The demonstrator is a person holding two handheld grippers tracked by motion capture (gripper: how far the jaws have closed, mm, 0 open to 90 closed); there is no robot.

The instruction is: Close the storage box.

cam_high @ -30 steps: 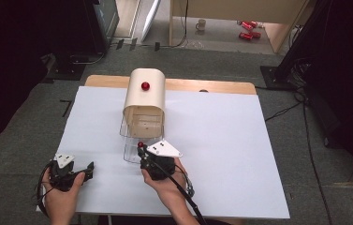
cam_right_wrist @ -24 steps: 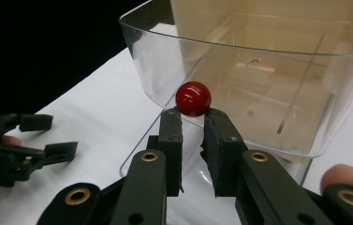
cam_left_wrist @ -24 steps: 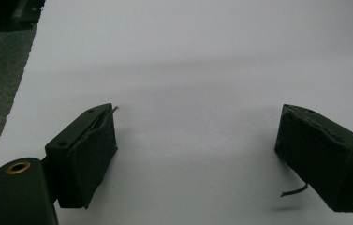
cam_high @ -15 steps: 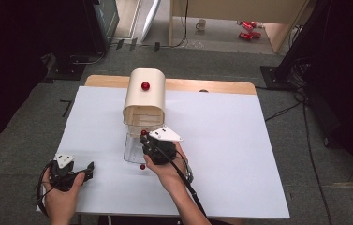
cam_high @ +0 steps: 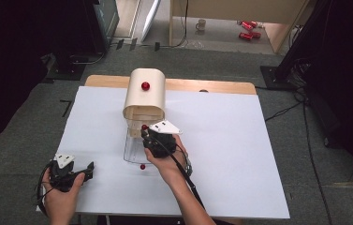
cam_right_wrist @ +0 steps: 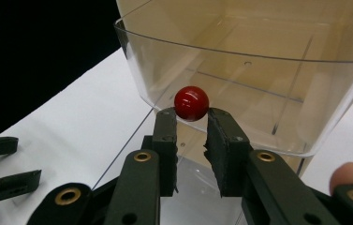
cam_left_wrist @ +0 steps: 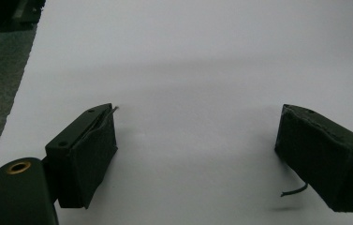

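A rounded wooden box (cam_high: 144,101) with a red knob (cam_high: 145,86) on top stands mid-table on the white sheet (cam_high: 239,150). A clear plastic drawer (cam_right_wrist: 258,84) sticks out of its front toward me. My right gripper (cam_right_wrist: 191,115) is shut on that drawer's small red knob (cam_right_wrist: 191,103), which shows at the gripper's tip (cam_high: 144,127) just in front of the box. Below it a second clear tray (cam_high: 131,152) reaches further out, with another red knob (cam_high: 142,166) at its near edge. My left gripper (cam_left_wrist: 195,154) rests open at the near left, its jaws wide apart.
Past the white sheet runs the table's wooden far edge (cam_high: 211,86). The left gripper (cam_right_wrist: 5,164) lies off to the left in the right gripper view. Dark stands, cables and red cans (cam_high: 246,29) sit on the floor beyond.
My right gripper has moved away from me toward the box, carrying the red knob with it. This uncovered the second red knob at the lower tray's near edge. The left hand stayed still.
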